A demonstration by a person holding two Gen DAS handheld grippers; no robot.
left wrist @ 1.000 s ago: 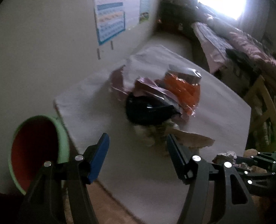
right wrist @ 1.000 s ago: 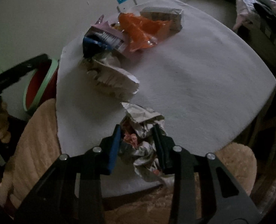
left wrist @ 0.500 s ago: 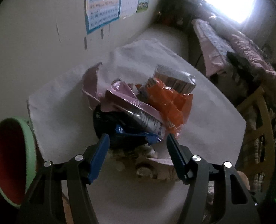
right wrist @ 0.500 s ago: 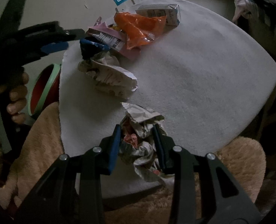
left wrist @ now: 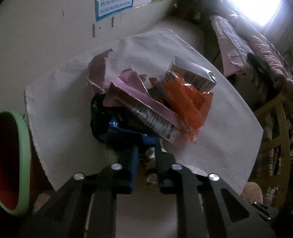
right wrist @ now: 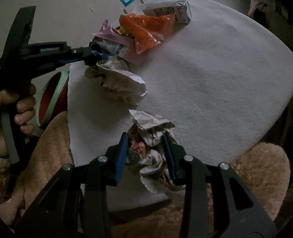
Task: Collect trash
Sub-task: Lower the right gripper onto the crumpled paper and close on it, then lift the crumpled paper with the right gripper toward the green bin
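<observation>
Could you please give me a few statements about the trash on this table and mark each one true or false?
1. The right tongs grip a crumpled paper wad. True.
2. The left tongs are closing at the orange wrapper. False: they are closing on the dark blue wrapper.
3. The carton lies on its side behind the orange wrapper. True.
4. The green-rimmed bin stands on the table. False: it sits beside the table's edge.

The left gripper (left wrist: 145,148) points steeply down, its jaws closing, gripped from below by the left hand (right wrist: 9,115). The right gripper (right wrist: 146,148) sits near, tilted down, its jaws nearly together
</observation>
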